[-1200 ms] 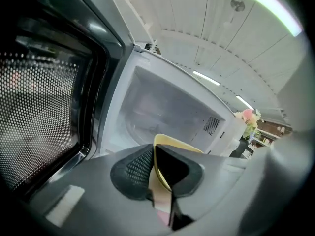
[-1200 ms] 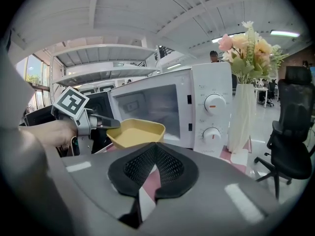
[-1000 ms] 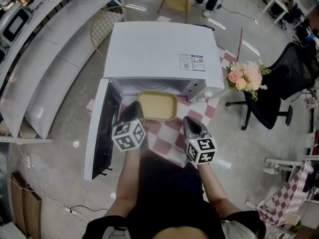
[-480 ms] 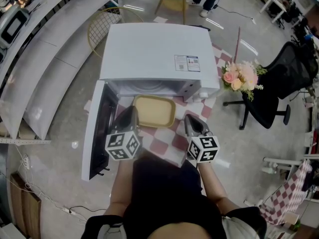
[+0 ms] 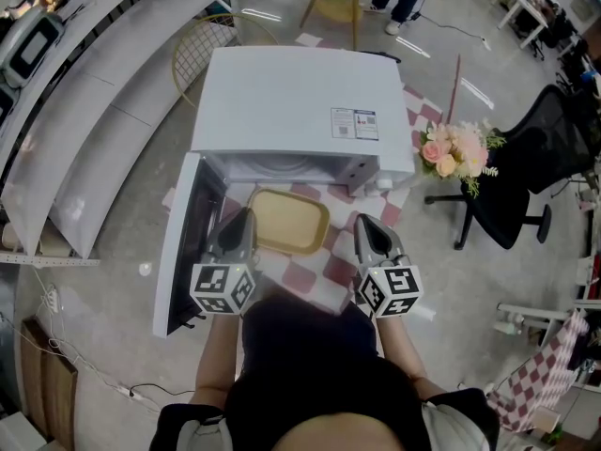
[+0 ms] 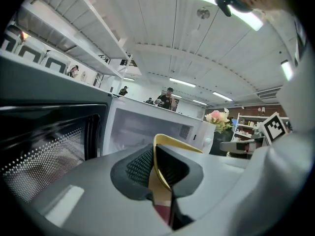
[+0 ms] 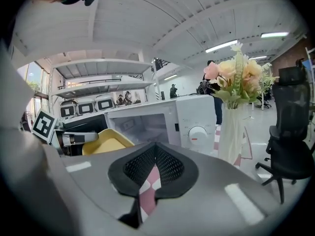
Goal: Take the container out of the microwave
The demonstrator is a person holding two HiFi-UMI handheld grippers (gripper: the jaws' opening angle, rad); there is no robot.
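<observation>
Grey concrete floor (image 5: 113, 289) (streaked with reflections). Right of the right gripper (image 5: 368, 222) stand a flower bouquet (image 5: 453, 148) and a black office chair (image 5: 526, 172); left of the left gripper (image 5: 239, 216) run white shelves (image 5: 94, 92). Overhead, strip lights (image 7: 221, 45) cross the white ceiling (image 7: 147, 14).

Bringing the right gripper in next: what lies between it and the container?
Only bare checkered cloth between the right gripper and the container, in the head view.

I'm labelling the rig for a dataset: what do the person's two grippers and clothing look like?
The left gripper and right gripper have grey moulded bodies with black, mesh-textured pads. Each carries a white cube printed with black square markers. The person wears a dark top.
</observation>
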